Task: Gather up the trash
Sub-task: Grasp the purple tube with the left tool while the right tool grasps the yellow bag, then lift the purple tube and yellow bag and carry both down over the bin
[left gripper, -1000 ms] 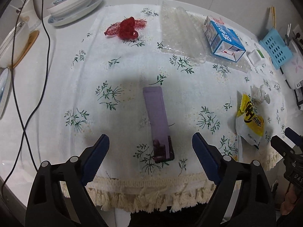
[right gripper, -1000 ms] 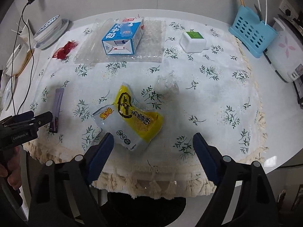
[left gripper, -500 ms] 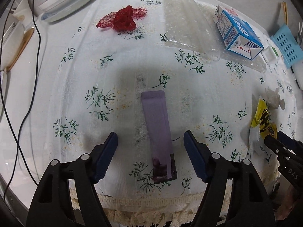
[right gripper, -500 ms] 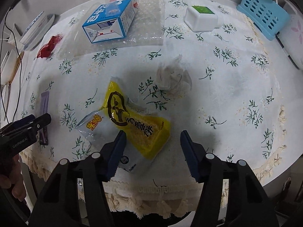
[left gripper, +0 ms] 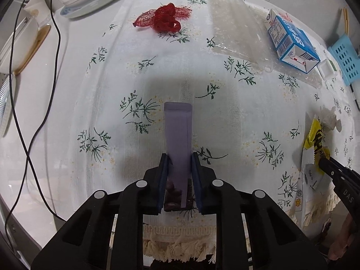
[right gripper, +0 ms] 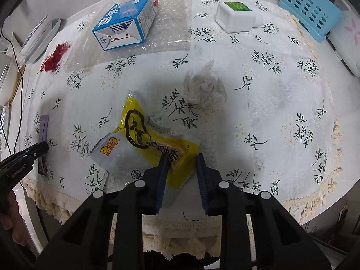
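On the tablecloth (right gripper: 281, 103): snack packet (right gripper: 144, 139) near the front edge, crumpled tissue (right gripper: 203, 88) just behind, sachet (left gripper: 177, 135) well left, milk carton (right gripper: 126, 25) on bubble wrap (right gripper: 173, 27) at the back.

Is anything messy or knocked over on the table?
Yes. The blue milk carton lies tipped on its side on a bubble-wrap sheet, and a crumpled tissue sits loose on the tablecloth.

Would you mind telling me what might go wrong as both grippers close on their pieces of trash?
1. The left gripper is closing across the flat purple paper sleeve; it may buckle or slip out.
2. The right gripper is closing on one corner of the yellow plastic snack bag; the slick film could pull free when lifted.
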### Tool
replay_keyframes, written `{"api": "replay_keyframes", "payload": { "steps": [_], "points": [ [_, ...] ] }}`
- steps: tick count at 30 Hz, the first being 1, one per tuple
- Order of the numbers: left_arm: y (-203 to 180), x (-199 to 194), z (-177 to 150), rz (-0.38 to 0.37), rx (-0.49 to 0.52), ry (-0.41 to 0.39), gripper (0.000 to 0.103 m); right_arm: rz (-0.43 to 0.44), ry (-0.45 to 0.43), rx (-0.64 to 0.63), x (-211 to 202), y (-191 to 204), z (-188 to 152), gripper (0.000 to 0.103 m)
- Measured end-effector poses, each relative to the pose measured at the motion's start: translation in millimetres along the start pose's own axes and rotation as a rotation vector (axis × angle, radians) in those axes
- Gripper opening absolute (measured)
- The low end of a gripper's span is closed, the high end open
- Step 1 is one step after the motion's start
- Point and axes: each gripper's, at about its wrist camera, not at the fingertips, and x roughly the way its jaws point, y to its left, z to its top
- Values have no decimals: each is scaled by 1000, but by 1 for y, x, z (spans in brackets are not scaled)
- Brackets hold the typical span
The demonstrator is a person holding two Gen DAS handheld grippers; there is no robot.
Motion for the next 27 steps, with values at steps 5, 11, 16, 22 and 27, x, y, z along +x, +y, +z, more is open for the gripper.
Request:
{"api": "replay_keyframes", "payload": {
  "steps": [5, 11, 16, 22, 27],
  "points": [
    [8, -6, -5, -36, -1, -21, 17, 6, -23, 8, -8, -3, -1, 20],
    [19, -19, -9, -64, -3, -48, 17, 14, -57, 19, -21, -4, -6, 20],
    [16, -35, -13, -89, 2, -73, 17, 28, -92, 26, -33, -2, -9, 20],
    [5, -57, -16, -120, 12, -111, 17, 42, -127, 32, -48, -2, -13, 20],
    [-1, -72, -22, -129, 17, -135, 17, 49, -157, 31, -61, -2, -18, 20]
  ]
}}
